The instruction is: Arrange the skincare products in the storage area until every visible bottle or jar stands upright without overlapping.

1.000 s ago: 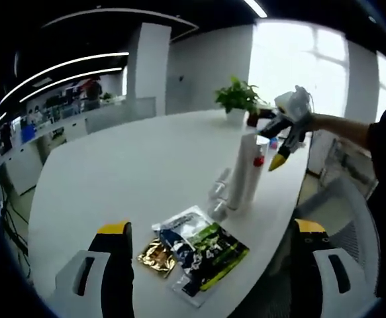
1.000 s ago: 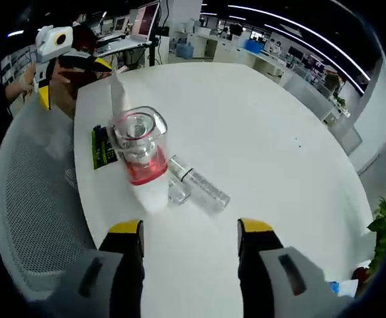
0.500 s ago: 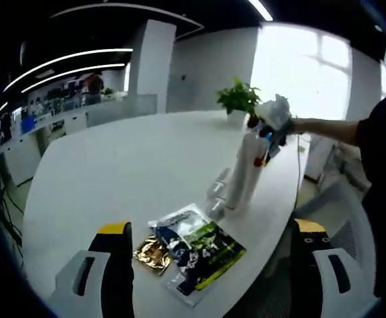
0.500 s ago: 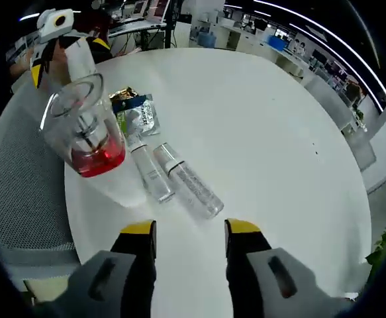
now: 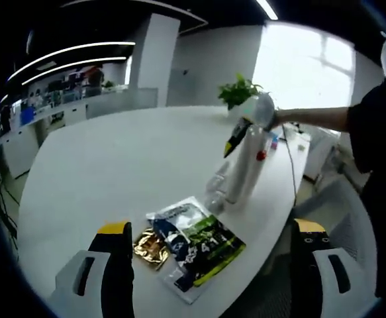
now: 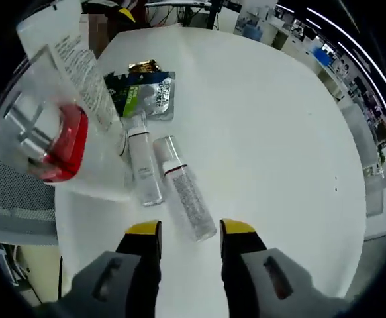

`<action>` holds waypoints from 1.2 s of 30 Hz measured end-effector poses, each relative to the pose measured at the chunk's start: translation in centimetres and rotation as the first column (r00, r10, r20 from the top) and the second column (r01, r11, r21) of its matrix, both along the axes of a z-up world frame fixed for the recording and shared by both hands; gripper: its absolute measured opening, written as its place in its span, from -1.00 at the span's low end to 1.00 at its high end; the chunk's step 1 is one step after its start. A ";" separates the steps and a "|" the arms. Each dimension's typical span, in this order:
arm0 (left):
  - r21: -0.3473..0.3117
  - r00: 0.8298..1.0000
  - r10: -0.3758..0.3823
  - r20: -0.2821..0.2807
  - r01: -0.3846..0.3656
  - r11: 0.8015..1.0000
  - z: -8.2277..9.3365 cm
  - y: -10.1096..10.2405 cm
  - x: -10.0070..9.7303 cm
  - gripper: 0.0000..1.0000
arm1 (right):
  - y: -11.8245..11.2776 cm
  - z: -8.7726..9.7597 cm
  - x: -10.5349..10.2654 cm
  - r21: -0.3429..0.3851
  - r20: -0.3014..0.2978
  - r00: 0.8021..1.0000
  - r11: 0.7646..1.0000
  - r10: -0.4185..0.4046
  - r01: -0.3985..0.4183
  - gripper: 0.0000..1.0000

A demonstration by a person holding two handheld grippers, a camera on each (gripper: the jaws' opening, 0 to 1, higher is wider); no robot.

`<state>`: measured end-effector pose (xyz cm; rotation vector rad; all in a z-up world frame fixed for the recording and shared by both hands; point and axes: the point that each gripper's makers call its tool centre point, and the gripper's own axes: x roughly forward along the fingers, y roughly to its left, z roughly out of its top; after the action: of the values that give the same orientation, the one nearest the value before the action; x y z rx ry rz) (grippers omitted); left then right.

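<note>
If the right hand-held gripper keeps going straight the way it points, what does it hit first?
Most likely the clear bottle lying on the white table; its near end sits just ahead of the open right hand-held gripper, between the jaws. Depth is uncertain.

The left gripper view looks from the table's [image 5: 113, 152] near edge towards a window, sachets [image 5: 196, 245] close at 6 o'clock. The right gripper view looks steeply down, close above two lying bottles [image 6: 183, 195]. Both views share sachets and bottles.
</note>
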<state>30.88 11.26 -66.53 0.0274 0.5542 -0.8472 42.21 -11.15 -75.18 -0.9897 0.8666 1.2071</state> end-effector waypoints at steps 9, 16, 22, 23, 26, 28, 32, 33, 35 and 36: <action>0.001 1.000 -0.004 -0.002 0.004 1.000 -0.2 -0.2 0.2 0.94 | 0.8 -1.5 -0.3 -0.082 -0.074 0.984 0.982 0.165 -0.171 -0.39; -0.001 1.000 0.010 -0.011 -0.010 1.000 -0.4 0.1 0.1 0.94 | 1.1 -2.6 -0.6 -0.122 -0.158 0.959 0.959 0.237 -0.257 -0.44; -0.003 1.000 0.023 -0.012 -0.023 1.000 -0.4 0.3 0.2 0.94 | 1.1 -3.0 -0.3 -0.150 -0.185 0.947 0.944 0.264 -0.293 -0.55; -0.003 1.000 0.023 -0.013 -0.023 1.000 -0.4 0.3 0.3 0.94 | 1.1 -3.1 -0.4 -0.143 -0.195 0.944 0.945 0.265 -0.294 -0.58; -0.005 1.000 0.025 -0.010 -0.025 1.000 -0.3 0.2 0.3 0.94 | 1.1 -3.2 -0.4 -0.150 -0.201 0.944 0.944 0.262 -0.294 -0.58; -0.010 1.000 0.025 -0.010 -0.025 1.000 -0.2 0.1 0.3 0.94 | 1.1 -3.3 -0.5 -0.158 -0.206 0.944 0.943 0.259 -0.293 -0.58; -0.002 1.000 0.017 -0.014 -0.017 1.000 -0.4 0.0 0.2 0.94 | 0.9 -3.3 -0.6 -0.152 -0.218 0.947 0.950 0.236 -0.272 -0.60; -0.002 1.000 0.015 -0.014 -0.015 1.000 -0.4 0.0 0.2 0.94 | 0.8 -3.2 -0.5 -0.148 -0.219 0.951 0.956 0.217 -0.252 -0.61; -0.005 1.000 0.016 -0.011 -0.016 1.000 -0.2 0.0 0.2 0.94 | 0.7 -3.0 0.1 -0.133 -0.190 0.967 0.971 0.169 -0.196 -0.62; -0.006 1.000 0.017 -0.009 -0.017 1.000 -0.2 0.0 0.2 0.94 | 0.6 -2.9 0.2 -0.127 -0.193 0.971 0.978 0.142 -0.168 -0.63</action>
<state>31.04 11.27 -66.68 0.0135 0.5594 -0.8327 42.37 -10.57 -78.05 -1.0901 1.0468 1.4015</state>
